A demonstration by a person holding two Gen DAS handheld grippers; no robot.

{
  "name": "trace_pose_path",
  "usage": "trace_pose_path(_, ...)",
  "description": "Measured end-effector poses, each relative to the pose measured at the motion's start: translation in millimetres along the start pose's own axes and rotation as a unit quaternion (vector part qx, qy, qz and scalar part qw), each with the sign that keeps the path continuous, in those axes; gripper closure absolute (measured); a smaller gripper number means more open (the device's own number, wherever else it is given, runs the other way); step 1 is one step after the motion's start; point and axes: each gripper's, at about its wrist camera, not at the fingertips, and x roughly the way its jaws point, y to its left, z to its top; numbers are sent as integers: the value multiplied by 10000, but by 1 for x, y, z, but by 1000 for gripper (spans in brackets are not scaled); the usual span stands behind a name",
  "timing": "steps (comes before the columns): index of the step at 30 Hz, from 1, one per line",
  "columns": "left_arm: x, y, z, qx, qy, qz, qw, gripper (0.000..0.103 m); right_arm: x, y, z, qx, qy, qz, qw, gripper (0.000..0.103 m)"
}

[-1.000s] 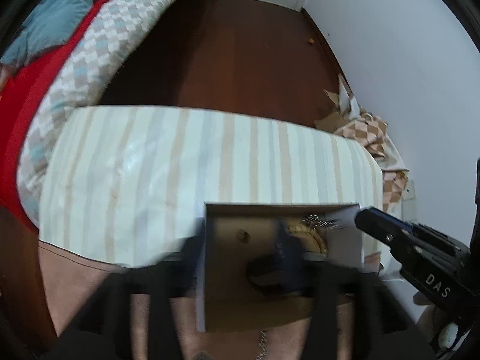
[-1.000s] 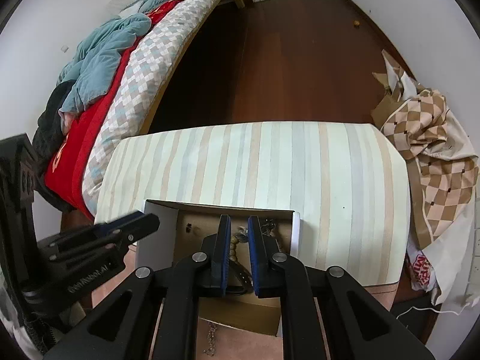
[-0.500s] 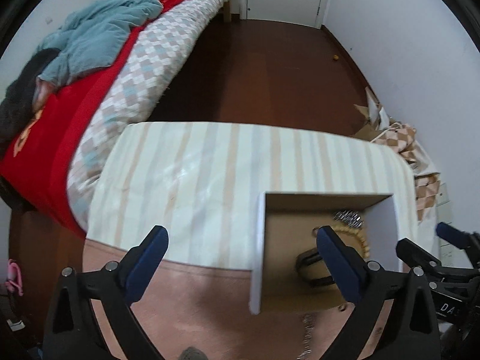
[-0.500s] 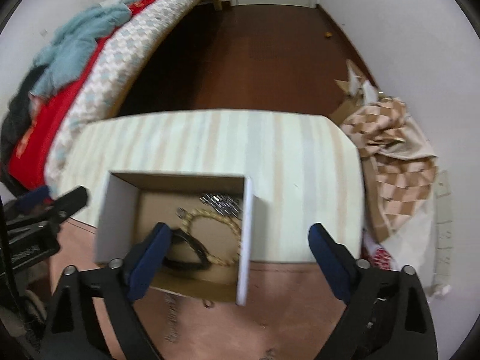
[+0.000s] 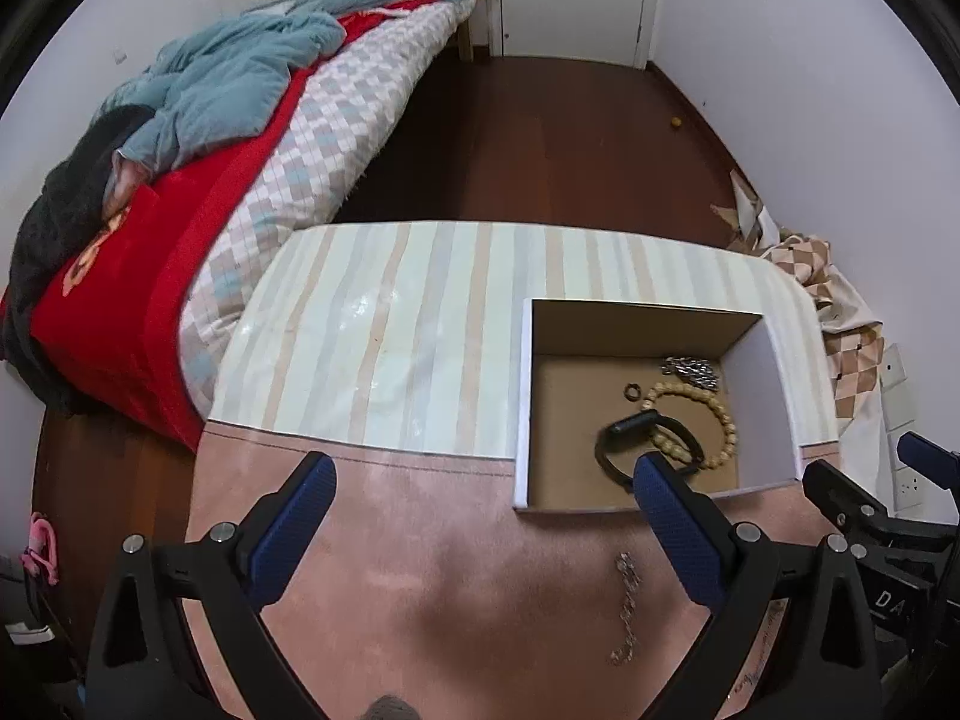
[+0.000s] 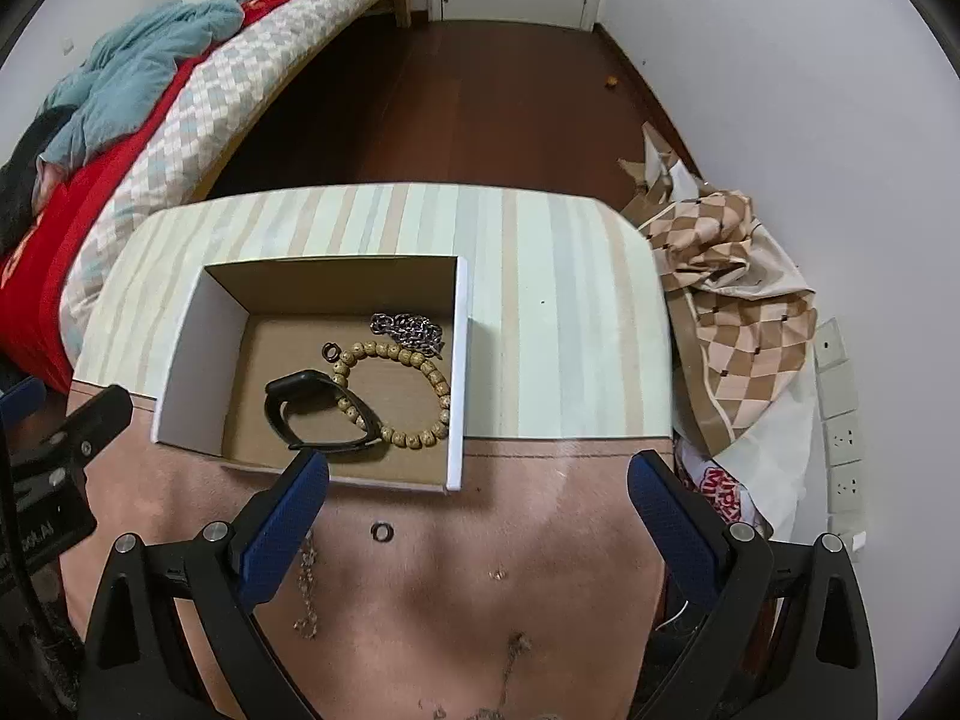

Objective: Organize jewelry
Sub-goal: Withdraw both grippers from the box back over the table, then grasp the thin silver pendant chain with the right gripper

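Above the table [image 6: 558,324], both tongs, left [image 5: 483,477] and right [image 6: 477,474], hover spread wide, holding nothing.

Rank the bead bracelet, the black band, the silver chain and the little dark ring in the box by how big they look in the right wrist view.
1. Bead bracelet and black band: too alike to rank
2. Silver chain
3. Dark ring
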Motion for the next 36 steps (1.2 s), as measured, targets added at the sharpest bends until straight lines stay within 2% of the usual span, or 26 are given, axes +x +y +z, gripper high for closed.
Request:
trace_pose_path(16,-114,-3,-25,43,-928,-159,9956,2,-129,-11,-35,111,-1137,-192,9933,2)
trace_pose_path(21,-125,1,-33,-4,-944,-206,9953,2,-147,-9,-43,116,-1259,-193,9918,2)
trace_pose_path(29,-116,6,-51,-149,-810,55,9966,2,-135,-15,-64,326,-1030,31,9941,2)
trace_pose_path(33,-93,6,-74,-171,-613,246,9977,2,-94,-31,-90,621,-483,250,9966,2)
trace_pose_path(36,-66,6,-94,-178,-279,346,9989,2,-53,-43,-122,904,56,405,9951,2)
